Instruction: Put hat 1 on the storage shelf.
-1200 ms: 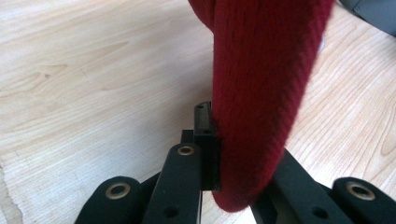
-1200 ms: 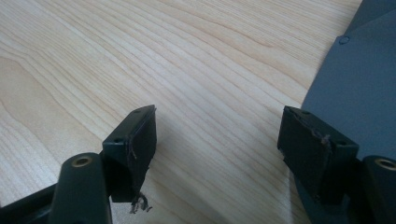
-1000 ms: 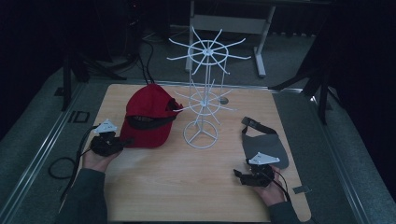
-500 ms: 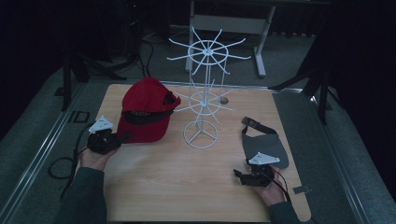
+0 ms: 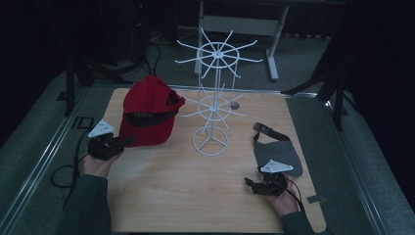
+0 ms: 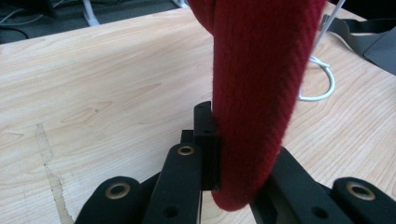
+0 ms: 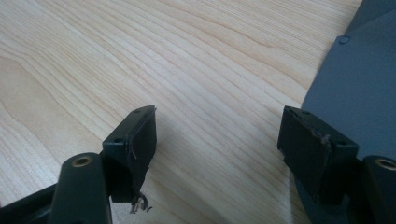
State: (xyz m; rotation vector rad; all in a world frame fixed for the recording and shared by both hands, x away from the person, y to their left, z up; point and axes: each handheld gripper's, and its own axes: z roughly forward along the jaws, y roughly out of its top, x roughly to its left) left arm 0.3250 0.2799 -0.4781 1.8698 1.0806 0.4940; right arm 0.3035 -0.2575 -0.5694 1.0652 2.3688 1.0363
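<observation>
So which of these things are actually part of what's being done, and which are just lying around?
In use:
- red cap, its brim clamped in the left gripper
- white wire rack, standing right beside the cap, probably where it goes

Lying about:
- grey cap, flat on the wooden table
- right gripper, open, holding nothing

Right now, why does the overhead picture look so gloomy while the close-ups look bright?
High view: dim, room black around the wooden table. Left gripper view: bright, the red knitted cap in soft focus up close. Right gripper view: evenly lit, wood grain sharp, no glare.

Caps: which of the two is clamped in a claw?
The red cap, its brim pinched in the left claw. The grey cap lies flat beside the open right claw.
</observation>
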